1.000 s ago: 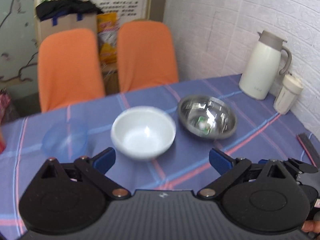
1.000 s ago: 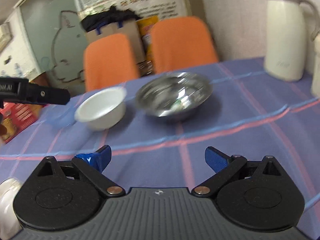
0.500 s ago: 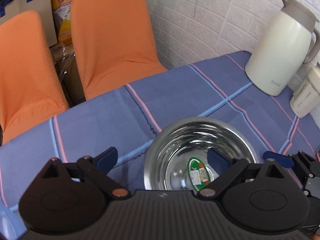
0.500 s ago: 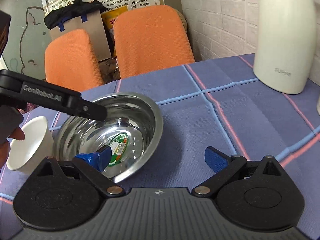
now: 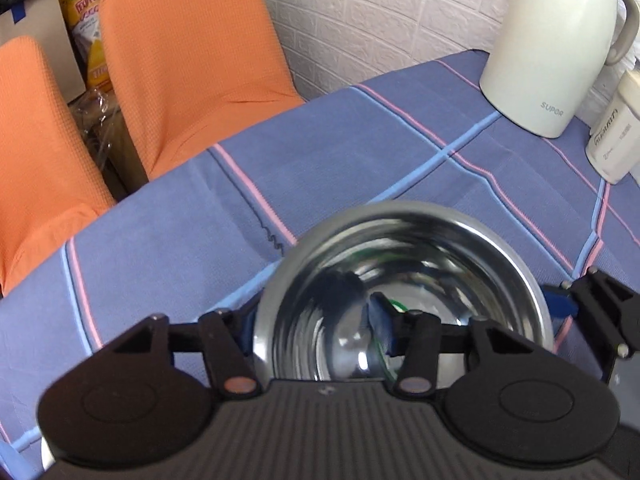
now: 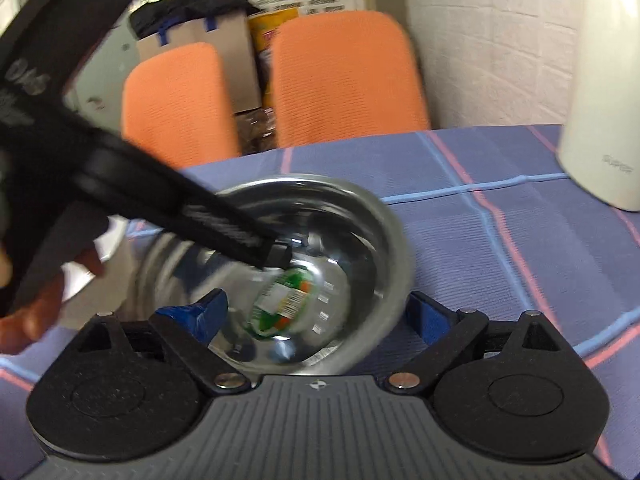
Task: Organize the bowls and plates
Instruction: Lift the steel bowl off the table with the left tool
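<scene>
A shiny steel bowl [image 5: 404, 276] with a green label in its bottom sits on the blue checked tablecloth [image 5: 320, 152]. My left gripper [image 5: 312, 324] straddles the bowl's left rim, one finger outside and one inside, with the jaws partly narrowed and a gap still showing. My right gripper [image 6: 312, 314] stands open astride the steel bowl's [image 6: 280, 280] right rim. One of its blue fingertips [image 5: 560, 306] shows outside that rim in the left wrist view. A sliver of a white bowl [image 6: 114, 240] shows behind the left tool.
A cream thermos jug [image 5: 556, 40] and a small white canister [image 5: 616, 136] stand at the far right by the brick wall. Two orange chairs [image 5: 188, 52] line the table's far edge, with a cardboard box [image 6: 200, 40] behind. A hand [image 6: 32, 316] holds the left tool.
Both grippers have moved forward and down onto the steel bowl. The left gripper's fingers have narrowed around its left rim. The white bowl has slipped almost out of view.
</scene>
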`<state>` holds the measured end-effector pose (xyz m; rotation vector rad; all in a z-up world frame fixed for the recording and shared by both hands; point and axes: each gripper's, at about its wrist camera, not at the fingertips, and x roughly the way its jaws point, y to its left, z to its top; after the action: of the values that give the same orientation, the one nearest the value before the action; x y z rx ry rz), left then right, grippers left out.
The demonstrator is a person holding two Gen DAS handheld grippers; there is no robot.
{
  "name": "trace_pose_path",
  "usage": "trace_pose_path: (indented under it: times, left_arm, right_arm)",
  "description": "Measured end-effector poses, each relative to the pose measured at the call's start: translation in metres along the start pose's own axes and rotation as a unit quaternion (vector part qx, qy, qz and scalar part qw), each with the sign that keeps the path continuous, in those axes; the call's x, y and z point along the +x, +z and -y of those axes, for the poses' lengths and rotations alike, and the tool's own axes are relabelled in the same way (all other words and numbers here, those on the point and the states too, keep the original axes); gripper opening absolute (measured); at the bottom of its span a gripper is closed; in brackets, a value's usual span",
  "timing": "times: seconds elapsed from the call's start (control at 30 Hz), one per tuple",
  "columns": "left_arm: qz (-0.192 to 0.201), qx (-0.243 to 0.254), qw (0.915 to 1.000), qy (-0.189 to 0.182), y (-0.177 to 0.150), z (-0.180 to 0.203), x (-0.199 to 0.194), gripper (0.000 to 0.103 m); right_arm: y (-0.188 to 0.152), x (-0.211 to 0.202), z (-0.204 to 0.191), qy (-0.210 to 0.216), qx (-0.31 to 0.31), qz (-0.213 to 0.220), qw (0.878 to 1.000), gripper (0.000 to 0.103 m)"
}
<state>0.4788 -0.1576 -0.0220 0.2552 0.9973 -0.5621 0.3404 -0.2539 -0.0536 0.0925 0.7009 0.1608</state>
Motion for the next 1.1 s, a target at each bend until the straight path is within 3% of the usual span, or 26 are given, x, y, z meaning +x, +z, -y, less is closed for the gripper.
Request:
trace_pose_path:
  times: [0.17, 0.47, 0.6, 0.77, 0.83, 0.93, 1.1]
  left_arm:
    - [-0.011, 0.014, 0.9996, -0.022, -0.001, 0.008, -0.001, 0.051]
    - [-0.011, 0.042, 0.9986, -0.029, -0.015, 0.031, -0.009, 0.051]
    - [-0.007, 0.033, 0.9993, -0.019, -0.019, 0.029, -0.008, 0.062]
    - [-0.002, 0.033, 0.9993, -0.016, -0.024, 0.032, -0.011, 0.059]
    - [-0.003, 0.022, 0.9994, -0.027, -0.023, 0.036, -0.012, 0.052]
    - [-0.007, 0.011, 0.9998, -0.018, -0.025, 0.039, -0.013, 0.051]
    - [-0.030, -0.001, 0.9988, -0.038, -0.030, 0.042, -0.022, 0.051]
  right_arm:
    - [-0.001, -0.006, -0.006, 0.017, 0.015, -0.012, 1.000, 0.085]
    - [-0.014, -0.025, -0.006, 0.013, 0.011, -0.017, 1.000, 0.084]
    - [-0.026, -0.043, 0.001, 0.008, 0.029, -0.006, 1.000, 0.084]
    - [-0.036, -0.046, -0.005, 0.020, 0.032, 0.001, 0.999, 0.083]
    - [-0.036, -0.042, -0.012, 0.030, 0.028, -0.001, 0.999, 0.085]
    - [-0.030, -0.039, -0.017, 0.014, 0.030, -0.006, 0.999, 0.085]
    - [-0.027, -0.053, -0.022, 0.005, 0.033, -0.011, 0.999, 0.085]
